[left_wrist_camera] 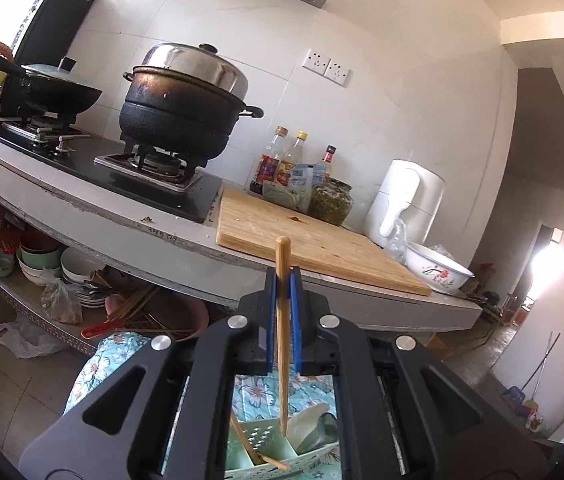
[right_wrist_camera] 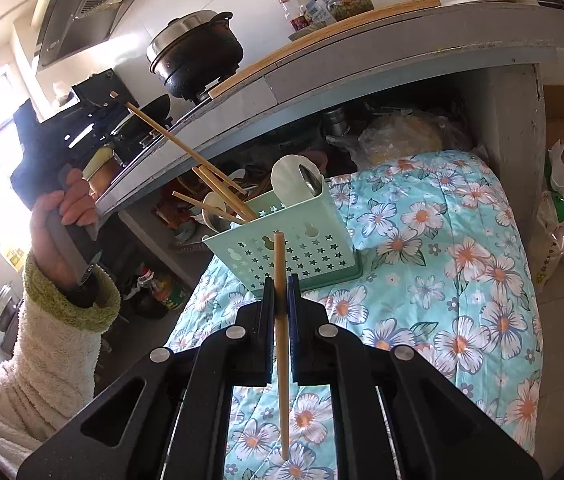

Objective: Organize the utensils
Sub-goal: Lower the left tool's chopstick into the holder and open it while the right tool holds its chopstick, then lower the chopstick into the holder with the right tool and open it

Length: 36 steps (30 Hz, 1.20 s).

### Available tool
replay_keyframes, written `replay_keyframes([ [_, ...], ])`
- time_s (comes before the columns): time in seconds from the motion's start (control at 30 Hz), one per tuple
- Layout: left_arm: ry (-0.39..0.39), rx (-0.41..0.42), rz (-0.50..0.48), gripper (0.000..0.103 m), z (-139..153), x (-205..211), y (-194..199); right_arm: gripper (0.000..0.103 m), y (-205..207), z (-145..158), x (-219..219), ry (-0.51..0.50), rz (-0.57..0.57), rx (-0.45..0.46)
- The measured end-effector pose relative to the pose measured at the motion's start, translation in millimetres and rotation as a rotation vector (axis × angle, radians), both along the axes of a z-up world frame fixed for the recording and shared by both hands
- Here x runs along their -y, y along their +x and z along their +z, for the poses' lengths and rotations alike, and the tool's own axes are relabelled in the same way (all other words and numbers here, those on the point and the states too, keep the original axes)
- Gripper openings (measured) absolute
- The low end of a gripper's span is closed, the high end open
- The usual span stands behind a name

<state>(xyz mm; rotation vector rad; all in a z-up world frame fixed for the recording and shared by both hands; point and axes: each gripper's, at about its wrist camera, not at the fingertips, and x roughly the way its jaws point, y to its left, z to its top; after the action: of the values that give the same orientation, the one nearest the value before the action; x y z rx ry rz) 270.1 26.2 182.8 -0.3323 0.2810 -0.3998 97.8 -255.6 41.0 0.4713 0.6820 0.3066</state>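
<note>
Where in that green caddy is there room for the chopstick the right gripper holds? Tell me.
The green caddy is crowded at the back, where the white spoon and metal spoon stand, and at left with leaning chopsticks. In the left wrist view, the near-left compartment shows bare floor beside them.

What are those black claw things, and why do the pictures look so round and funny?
A person holds two grabbing tools, one in each hand. Each carries a small fisheye camera looking along its fingers, which bends the picture. One picture comes from the left gripper, the other from the right gripper. Each gripper pinches one chopstick. In the right picture you see the person's left hand lowering its chopstick toward a green basket. The basket stands on a flowery cloth and already holds chopsticks and spoons.
</note>
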Motion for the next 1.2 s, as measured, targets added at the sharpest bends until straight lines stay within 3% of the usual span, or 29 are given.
replay_keyframes([
  [0.37, 0.006, -0.102, 0.017, 0.006, -59.4, 12.8, 43.1, 0.006, 7.2, -5.6, 1.2, -0.003, 0.0, -0.026],
  [0.53, -0.005, -0.141, -0.028, 0.007, -77.8, 17.4, 47.2, 0.006, 7.6, -5.9, 0.2, -0.009, 0.001, -0.033],
  [0.7, -0.017, -0.137, -0.063, 0.031, -79.6, 15.3, 39.0, 0.006, 7.9, -4.4, -1.2, -0.019, 0.001, -0.034],
  [1.03, -0.005, -0.087, -0.081, 0.041, -59.8, -3.1, 2.6, 0.006, 7.4, 9.7, -6.9, -0.052, -0.009, -0.002],
  [1.2, 0.04, -0.095, -0.062, 0.055, -58.9, -22.1, -27.5, 0.006, 13.5, 39.4, -8.0, -0.091, -0.023, 0.069],
])
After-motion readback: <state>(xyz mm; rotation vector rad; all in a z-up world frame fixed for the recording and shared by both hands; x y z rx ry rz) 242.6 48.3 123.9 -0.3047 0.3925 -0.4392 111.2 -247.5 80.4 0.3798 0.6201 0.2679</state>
